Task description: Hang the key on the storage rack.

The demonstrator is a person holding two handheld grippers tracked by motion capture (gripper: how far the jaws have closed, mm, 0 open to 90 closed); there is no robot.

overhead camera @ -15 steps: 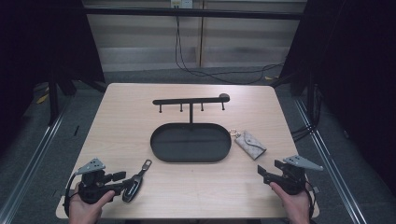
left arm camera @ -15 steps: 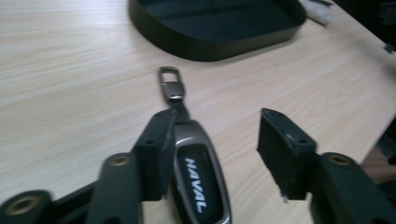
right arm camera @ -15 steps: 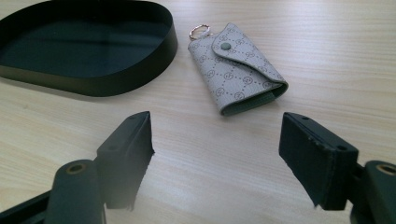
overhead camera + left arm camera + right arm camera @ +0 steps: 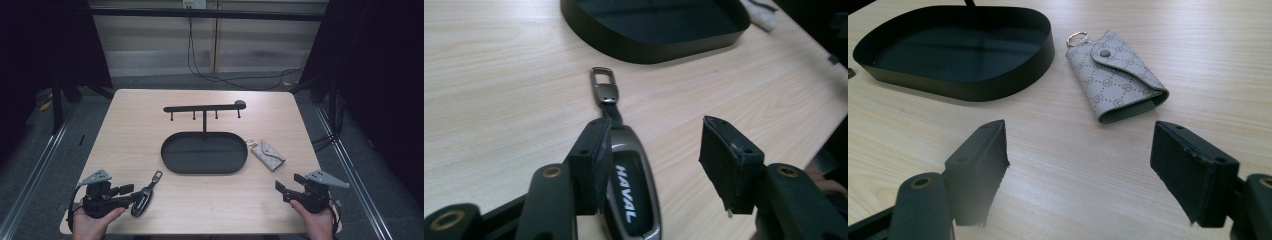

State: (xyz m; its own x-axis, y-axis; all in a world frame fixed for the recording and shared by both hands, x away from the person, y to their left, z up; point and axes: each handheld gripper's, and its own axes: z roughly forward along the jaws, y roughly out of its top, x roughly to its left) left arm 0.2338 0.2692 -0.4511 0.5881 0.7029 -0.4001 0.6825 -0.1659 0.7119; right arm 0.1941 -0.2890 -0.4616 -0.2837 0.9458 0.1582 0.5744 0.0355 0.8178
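black key fob near table edge, left gripper fingers apart

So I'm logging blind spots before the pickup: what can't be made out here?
- Key fob: near end cut off by the left gripper view's bottom edge; one side hidden behind a jaw of the left gripper.
- Pouch: contents hidden by its snapped flap.
- Rack: hooks too small in the high view.
- Tray: far end cut off, right gripper view.
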